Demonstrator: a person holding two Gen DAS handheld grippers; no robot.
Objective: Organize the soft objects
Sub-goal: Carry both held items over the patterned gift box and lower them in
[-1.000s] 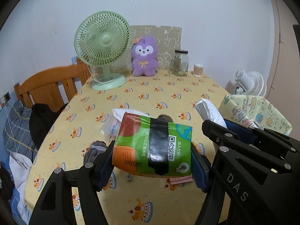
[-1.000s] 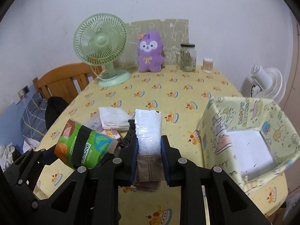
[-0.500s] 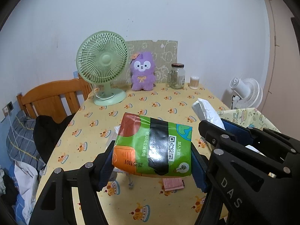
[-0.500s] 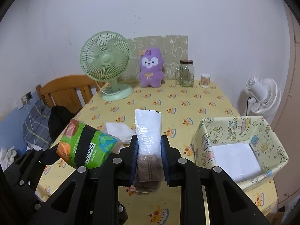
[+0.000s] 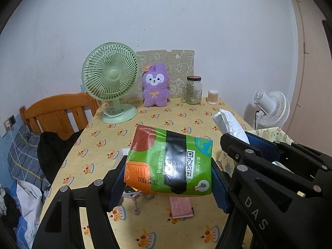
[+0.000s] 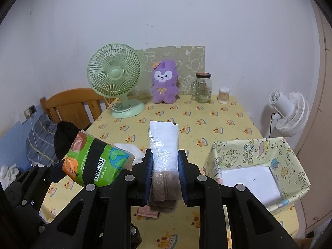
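My left gripper (image 5: pixel 169 181) is shut on a green and orange tissue pack (image 5: pixel 170 161) with a black band, held in the air above the table. The same tissue pack (image 6: pixel 96 164) shows at the lower left of the right wrist view. My right gripper (image 6: pixel 165 177) is shut on a clear plastic packet (image 6: pixel 164 143) with white and brown contents, also lifted; the packet (image 5: pixel 229 124) pokes up at the right of the left wrist view. A yellow cartoon-print storage box (image 6: pixel 249 147) with a white bottom stands open to the right of my right gripper.
On the yellow tablecloth (image 5: pixel 166 114) stand a green fan (image 5: pixel 110 78), a purple plush (image 5: pixel 154 87), a glass jar (image 5: pixel 194 90) and a small cup (image 5: pixel 213 96) at the back. A pink cloth (image 5: pixel 180 206), a cord and a white folded cloth (image 6: pixel 128 148) lie below. A wooden chair (image 5: pixel 56 112) stands left, a white fan (image 6: pixel 288 114) right.
Both grippers have risen with their loads, so the table and its far objects now sit lower and farther off. Neither grip has changed.
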